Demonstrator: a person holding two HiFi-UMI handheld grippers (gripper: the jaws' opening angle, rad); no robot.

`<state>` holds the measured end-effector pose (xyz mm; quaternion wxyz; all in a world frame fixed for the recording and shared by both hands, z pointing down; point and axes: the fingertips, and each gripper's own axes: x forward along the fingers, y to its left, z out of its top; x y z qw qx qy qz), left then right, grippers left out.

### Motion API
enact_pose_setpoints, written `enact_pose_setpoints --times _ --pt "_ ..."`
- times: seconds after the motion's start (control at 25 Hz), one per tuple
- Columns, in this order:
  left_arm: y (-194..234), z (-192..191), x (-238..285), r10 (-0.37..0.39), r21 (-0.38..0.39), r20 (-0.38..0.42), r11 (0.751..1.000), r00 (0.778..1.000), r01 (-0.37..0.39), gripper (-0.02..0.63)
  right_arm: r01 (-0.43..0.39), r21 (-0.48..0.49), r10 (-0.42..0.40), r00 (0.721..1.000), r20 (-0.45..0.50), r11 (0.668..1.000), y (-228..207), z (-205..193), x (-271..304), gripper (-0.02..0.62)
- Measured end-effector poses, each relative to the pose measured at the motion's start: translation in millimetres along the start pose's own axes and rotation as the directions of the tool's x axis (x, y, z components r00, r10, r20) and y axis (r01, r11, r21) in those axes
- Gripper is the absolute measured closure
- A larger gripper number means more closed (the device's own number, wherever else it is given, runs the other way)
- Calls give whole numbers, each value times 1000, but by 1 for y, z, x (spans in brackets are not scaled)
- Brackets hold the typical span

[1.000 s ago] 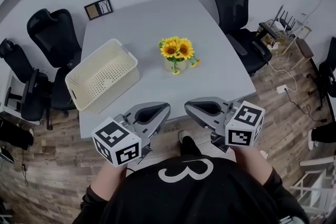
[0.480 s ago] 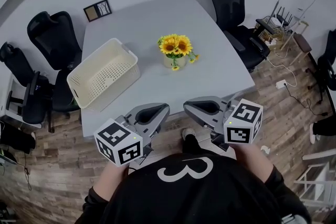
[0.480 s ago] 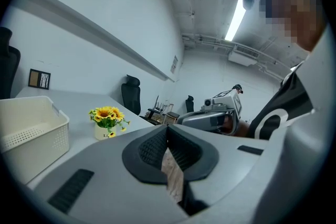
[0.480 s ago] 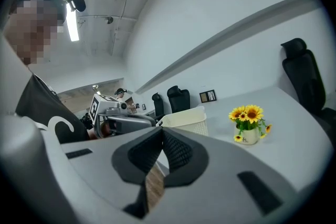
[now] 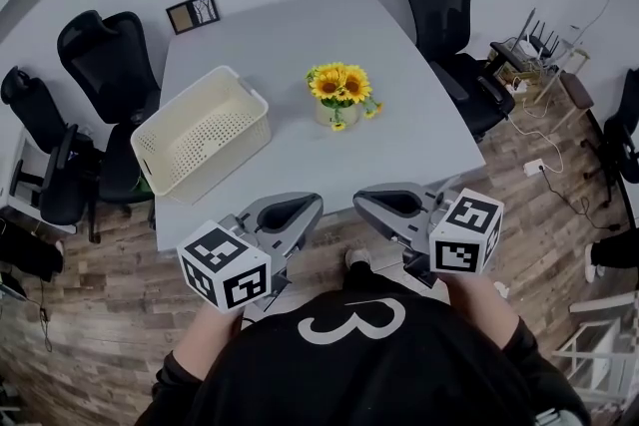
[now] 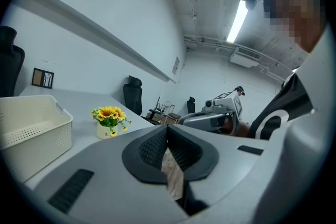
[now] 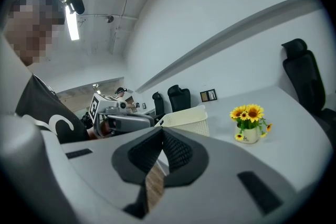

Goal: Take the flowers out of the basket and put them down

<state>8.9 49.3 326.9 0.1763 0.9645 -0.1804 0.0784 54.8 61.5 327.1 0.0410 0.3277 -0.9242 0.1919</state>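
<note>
The left gripper (image 5: 308, 206) and right gripper (image 5: 363, 199) hover side by side off the near edge of the table (image 5: 419, 150), jaws together, empty. The potted sunflowers (image 5: 340, 95) stand mid-table, well ahead.

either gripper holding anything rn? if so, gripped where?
Nothing held. The left gripper and right gripper are both shut and empty; the flowers stand untouched on the table.

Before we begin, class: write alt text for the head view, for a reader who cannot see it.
A pot of sunflowers stands on a grey table, to the right of an empty cream basket. Nearer the camera, a person holds the left hand-held gripper and right hand-held gripper, both shut, near the table's front edge.
</note>
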Motion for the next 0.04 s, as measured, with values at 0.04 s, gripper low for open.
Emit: enact_pose_setpoints --times 0.04 --pt "-1 -1 -1 -1 -1 -2 1000 1000 1 595 1 2 -1 1000 -3 1000 1 -1 0 588"
